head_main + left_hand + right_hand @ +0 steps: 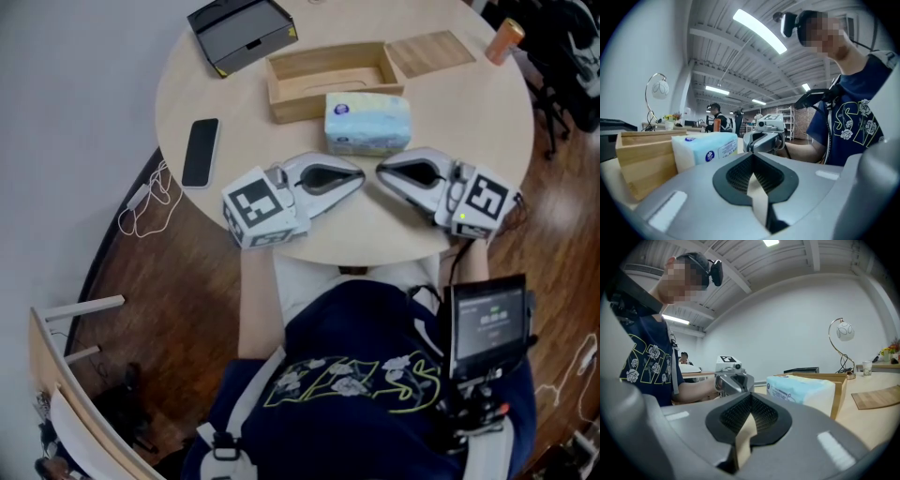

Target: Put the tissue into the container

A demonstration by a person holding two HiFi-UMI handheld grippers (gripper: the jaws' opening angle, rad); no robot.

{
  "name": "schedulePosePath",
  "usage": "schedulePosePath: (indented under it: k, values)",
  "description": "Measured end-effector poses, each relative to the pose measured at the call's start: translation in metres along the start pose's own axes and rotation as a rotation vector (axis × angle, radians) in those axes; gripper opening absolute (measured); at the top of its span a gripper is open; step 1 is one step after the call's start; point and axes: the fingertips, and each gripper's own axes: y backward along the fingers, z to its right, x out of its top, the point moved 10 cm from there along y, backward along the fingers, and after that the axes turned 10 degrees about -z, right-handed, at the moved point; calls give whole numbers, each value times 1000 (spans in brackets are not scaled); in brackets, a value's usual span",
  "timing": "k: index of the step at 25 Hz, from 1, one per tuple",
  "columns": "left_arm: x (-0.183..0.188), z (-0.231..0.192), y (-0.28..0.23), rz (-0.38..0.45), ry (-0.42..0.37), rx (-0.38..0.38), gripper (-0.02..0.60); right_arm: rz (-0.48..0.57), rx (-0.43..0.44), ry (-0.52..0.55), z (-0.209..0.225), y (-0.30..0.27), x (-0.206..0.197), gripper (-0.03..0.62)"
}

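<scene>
A pale blue and white tissue pack (367,123) lies on the round table (234,108), just in front of the open wooden container (333,79). The pack also shows in the left gripper view as tissue pack (705,149) and in the right gripper view as tissue pack (800,390), with the wooden container (644,159) behind it. My left gripper (362,179) and right gripper (379,174) rest near the table's front edge, tips facing each other just below the pack. Both are shut with nothing between the jaws.
A black phone (200,151) lies at the table's left. A dark grey box (242,33) stands at the back left, a wooden lid (431,52) beside the container, an orange can (505,40) at the back right. A white cable (150,199) lies on the floor.
</scene>
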Motion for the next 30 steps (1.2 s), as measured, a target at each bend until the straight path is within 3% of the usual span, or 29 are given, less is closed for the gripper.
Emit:
schedulePosePath:
  k: [2,6,9,12,13,14,16,19,20,25,26,28,30]
  values:
    - [-3,5,8,37,-2,14,3,4,-17,-4,2,1,0,0]
    - [-6,7,14,18,10,50,20,-6,-30,-1,3,3,-2,0]
    - [-9,7,18,35,36,111,228,-12,-39,-5,3,1,-4,0]
    - [-11,4,24,44,56,167,311,17,-91,11,2,13,-2,0]
    - [-12,0,27,39,62,189,344,36,-118,31,4,22,-2,47]
    - [-14,-7,31,39,70,210,353,51,-148,54,9,33,-2,171]
    - [-20,-27,39,52,87,253,370,40,-191,70,29,48,-6,302]
    - [-21,-57,41,39,101,290,416,-43,-135,29,62,45,-10,469]
    - [-19,-63,37,25,100,284,417,-58,-102,22,70,41,-9,483]
    - [-5,-71,11,-2,76,186,417,-126,5,58,94,14,-2,476]
    - [-3,-71,7,-2,70,168,417,-140,19,62,97,8,0,463]
    - [0,-71,1,-9,56,161,416,-158,34,86,97,-1,6,376]
    - [2,-68,4,-29,27,191,387,-153,55,105,93,-2,6,364]
